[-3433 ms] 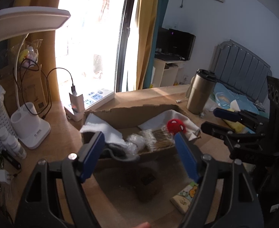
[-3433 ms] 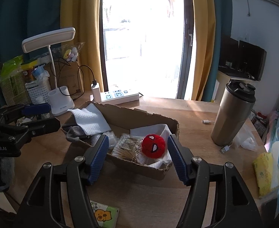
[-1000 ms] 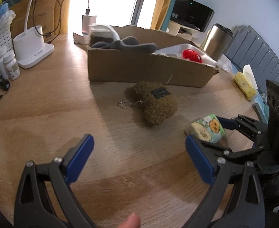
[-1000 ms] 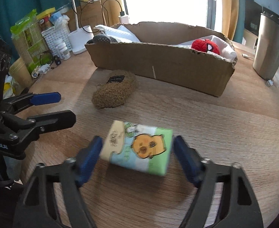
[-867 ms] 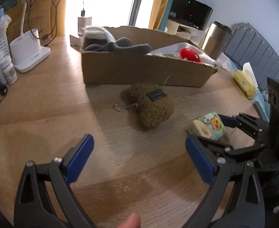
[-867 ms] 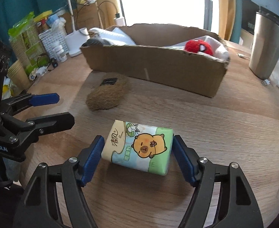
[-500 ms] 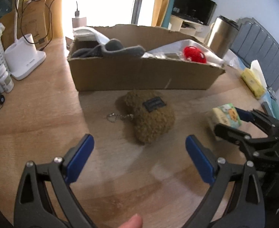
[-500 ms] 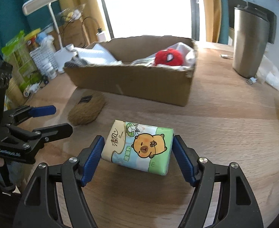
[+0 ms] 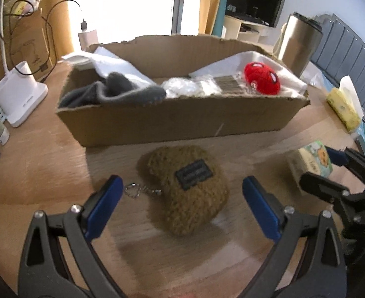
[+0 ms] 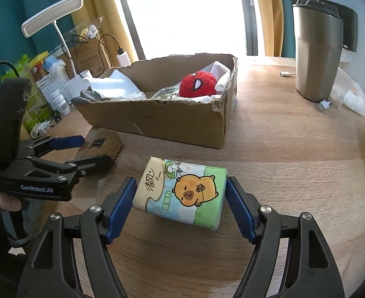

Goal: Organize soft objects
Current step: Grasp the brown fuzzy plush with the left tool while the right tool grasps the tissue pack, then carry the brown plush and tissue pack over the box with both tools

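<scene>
Clamping the tissue pack [image 10: 181, 192], right gripper [image 10: 181, 207] faces the cardboard box [image 10: 172, 121].

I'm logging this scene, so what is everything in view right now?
cardboard box: 1, brown, mid-table
Spider-Man plush: 1, red, inside box, right end
grey cloth: 1, inside box, left end
white cloths: folded, count unclear, inside box
fuzzy plush keychain: 1, brown, on table before box
tissue pack: 1, green with cartoon, in right claw
tumbler: 1, steel, right of box
desk lamp: 1, white, left
table: 1, wood
left claw: open, around keychain
right claw: shut on tissue pack
</scene>
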The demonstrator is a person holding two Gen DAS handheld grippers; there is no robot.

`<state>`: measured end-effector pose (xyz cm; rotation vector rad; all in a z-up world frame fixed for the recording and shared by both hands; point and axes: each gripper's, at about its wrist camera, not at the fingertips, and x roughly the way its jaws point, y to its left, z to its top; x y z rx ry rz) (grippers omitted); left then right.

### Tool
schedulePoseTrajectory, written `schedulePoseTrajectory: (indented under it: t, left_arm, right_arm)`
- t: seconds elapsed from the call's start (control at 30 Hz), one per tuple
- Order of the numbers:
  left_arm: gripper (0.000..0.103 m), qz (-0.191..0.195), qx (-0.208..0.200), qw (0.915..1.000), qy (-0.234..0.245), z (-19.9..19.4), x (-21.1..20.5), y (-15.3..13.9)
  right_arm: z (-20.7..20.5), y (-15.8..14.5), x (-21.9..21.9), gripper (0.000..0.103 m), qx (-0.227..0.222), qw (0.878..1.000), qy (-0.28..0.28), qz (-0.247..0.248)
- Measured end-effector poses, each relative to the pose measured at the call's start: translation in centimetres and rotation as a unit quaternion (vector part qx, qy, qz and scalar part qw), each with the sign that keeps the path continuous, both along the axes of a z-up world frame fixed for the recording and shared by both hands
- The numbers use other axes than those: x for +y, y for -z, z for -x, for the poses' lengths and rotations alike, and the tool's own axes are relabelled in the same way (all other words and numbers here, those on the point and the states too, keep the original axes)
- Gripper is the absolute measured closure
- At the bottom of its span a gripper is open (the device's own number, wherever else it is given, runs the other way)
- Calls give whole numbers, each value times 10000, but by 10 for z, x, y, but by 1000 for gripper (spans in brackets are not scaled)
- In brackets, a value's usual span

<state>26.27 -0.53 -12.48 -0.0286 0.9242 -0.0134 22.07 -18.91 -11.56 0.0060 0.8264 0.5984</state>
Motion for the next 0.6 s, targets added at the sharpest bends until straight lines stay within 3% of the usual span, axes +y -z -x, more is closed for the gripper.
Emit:
schedulePoseTrajectory:
  t: [0.07, 0.17, 0.23, 0.3, 0.33, 0.6]
  left_arm:
    - [6, 13, 44, 10000, 15, -4, 0, 3]
    - [20, 59, 64, 9999, 61, -5, -2, 5]
    - [24, 16, 67, 9999, 86, -5, -3, 6]
    - [42, 35, 55, 9999, 150, -4, -4, 5]
    - [46, 39, 46, 9998, 166, -4, -4, 4]
    - [51, 193, -71, 9988, 433, 10, -7, -7]
  right_arm:
    - [-1, 1, -2, 27, 14, 10000, 24, -19]
    - [-3, 1, -4, 27, 37, 10000, 49, -62]
    - [-3, 1, -3, 27, 33, 10000, 52, -56]
    - [-2, 1, -2, 27, 29, 10000, 48, -50]
    - [-2, 1, -2, 27, 26, 10000, 48, -47]
    - [6, -7, 4, 27, -79, 10000, 17, -13]
